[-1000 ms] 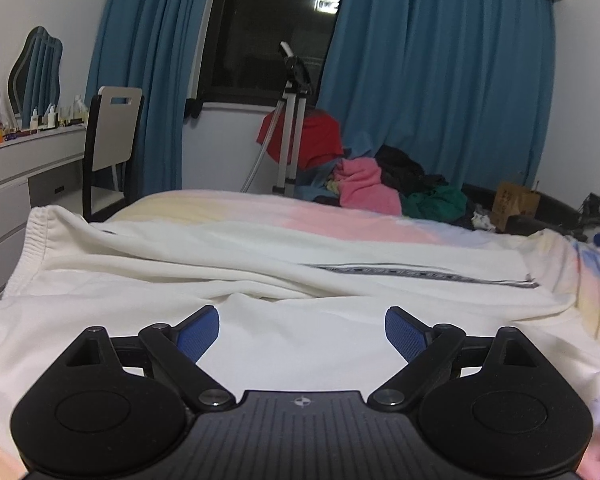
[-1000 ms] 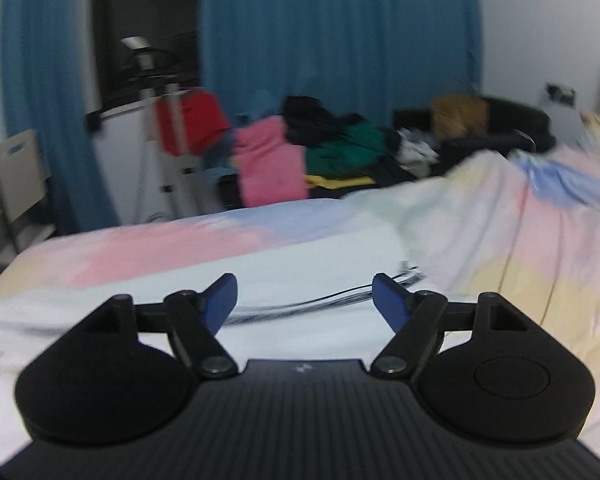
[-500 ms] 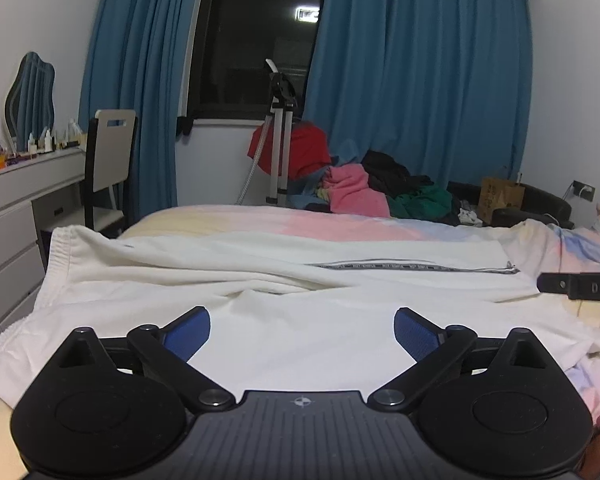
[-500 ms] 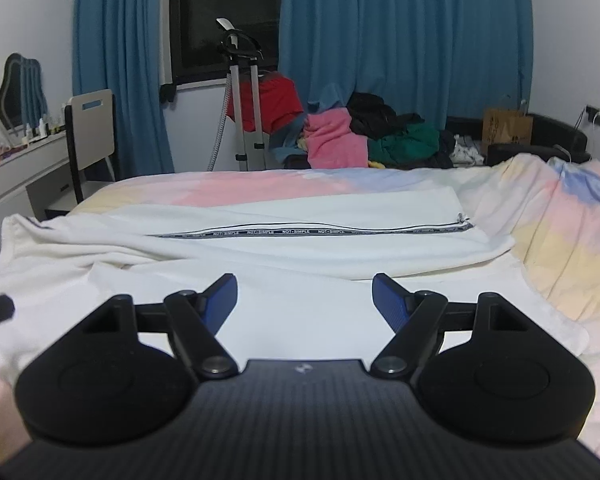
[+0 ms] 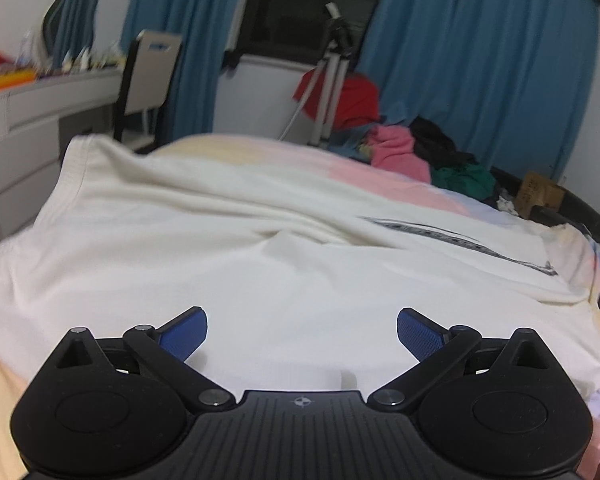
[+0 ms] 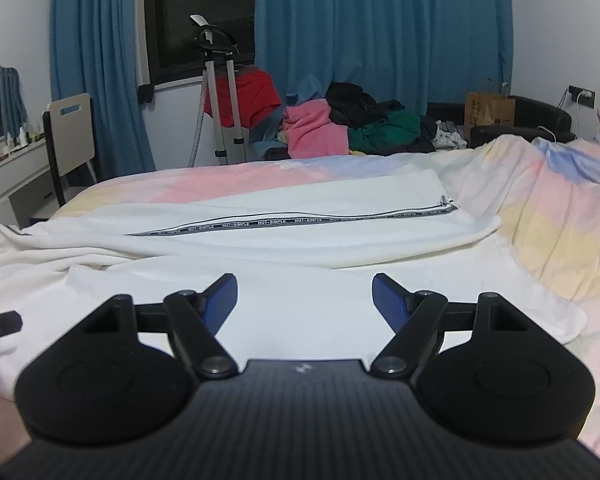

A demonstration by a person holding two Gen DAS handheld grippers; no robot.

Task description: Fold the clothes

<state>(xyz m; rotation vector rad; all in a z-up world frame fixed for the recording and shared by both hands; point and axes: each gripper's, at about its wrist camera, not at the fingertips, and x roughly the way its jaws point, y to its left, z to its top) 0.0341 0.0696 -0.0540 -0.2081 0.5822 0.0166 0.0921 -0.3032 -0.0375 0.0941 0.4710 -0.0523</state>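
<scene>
The left gripper (image 5: 302,330) fills the lower part of the left wrist view, its black body spanning nearly the full width of the frame. Its two blue fingertips (image 5: 184,334) stand wide apart, angled outward, with nothing between them. In the right wrist view the right gripper (image 6: 304,300) sits likewise along the bottom of the frame, level and centred, its blue pads (image 6: 388,300) also spread wide and holding nothing. At the far left edge of that same view, about mid-height, a black piece of the left gripper pokes into the frame. The left wrist view is slightly blurred and tilted.
</scene>
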